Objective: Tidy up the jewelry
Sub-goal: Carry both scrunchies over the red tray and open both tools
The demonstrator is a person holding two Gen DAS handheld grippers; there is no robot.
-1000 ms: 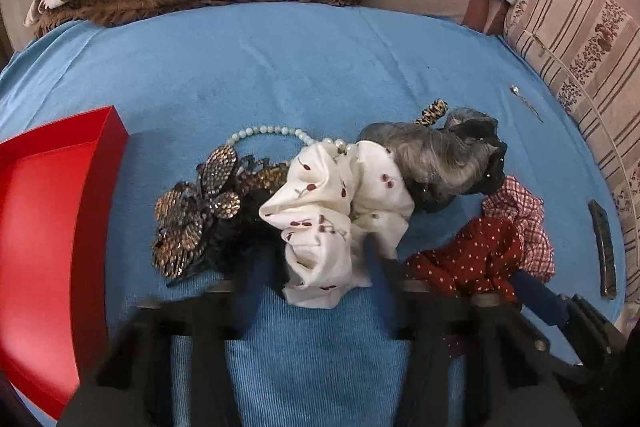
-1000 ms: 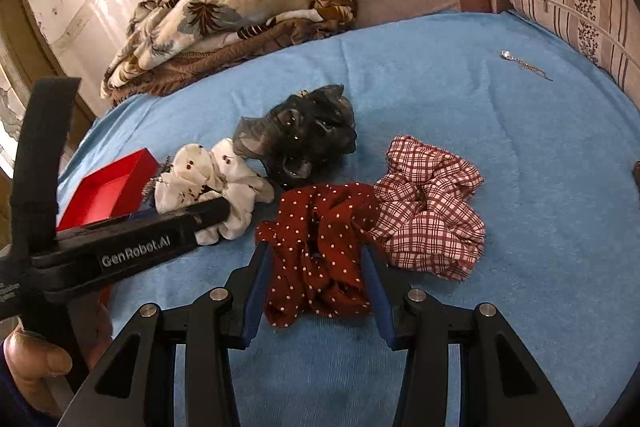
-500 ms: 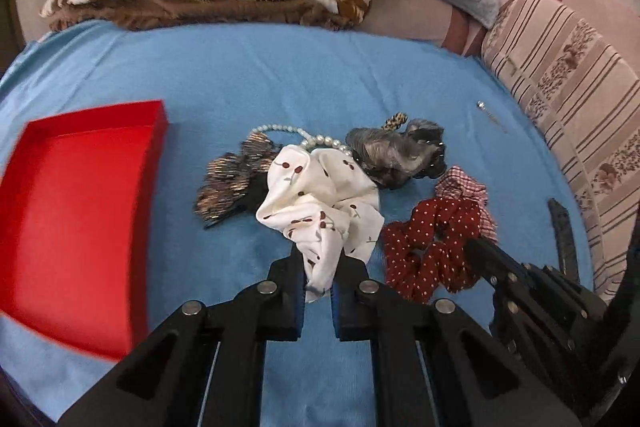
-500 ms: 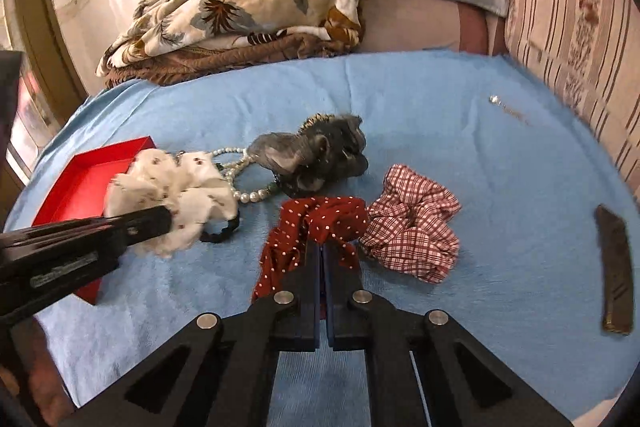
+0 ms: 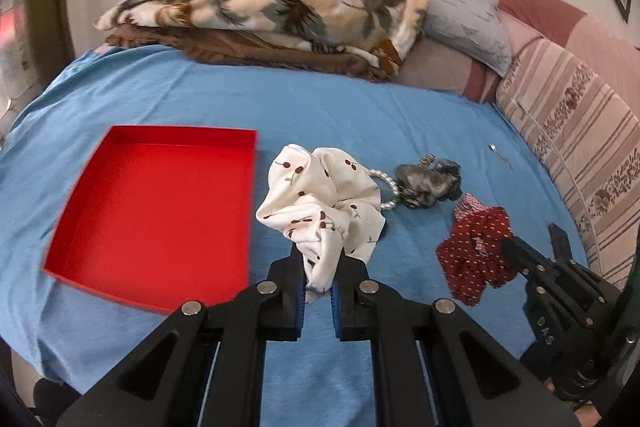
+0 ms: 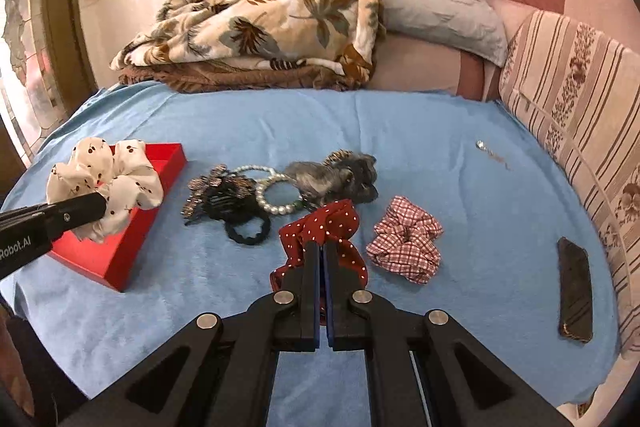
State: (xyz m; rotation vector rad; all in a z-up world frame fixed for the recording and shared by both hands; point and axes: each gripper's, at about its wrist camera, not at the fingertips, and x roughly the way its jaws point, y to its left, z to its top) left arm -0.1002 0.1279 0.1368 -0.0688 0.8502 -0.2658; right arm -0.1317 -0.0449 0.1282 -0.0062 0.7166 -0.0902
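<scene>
Left hand-held gripper [image 5: 318, 279] angled down — clamping white scrunchie [image 5: 320, 203], lifted

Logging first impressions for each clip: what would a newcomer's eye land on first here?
The red tray on the blue sheet, bright at the left and holding nothing. Next, two scrunchies pinched in shut claws: the left claw holds the white cherry-print scrunchie just right of the tray, and the right claw holds the red dotted scrunchie beside the checked scrunchie.
</scene>
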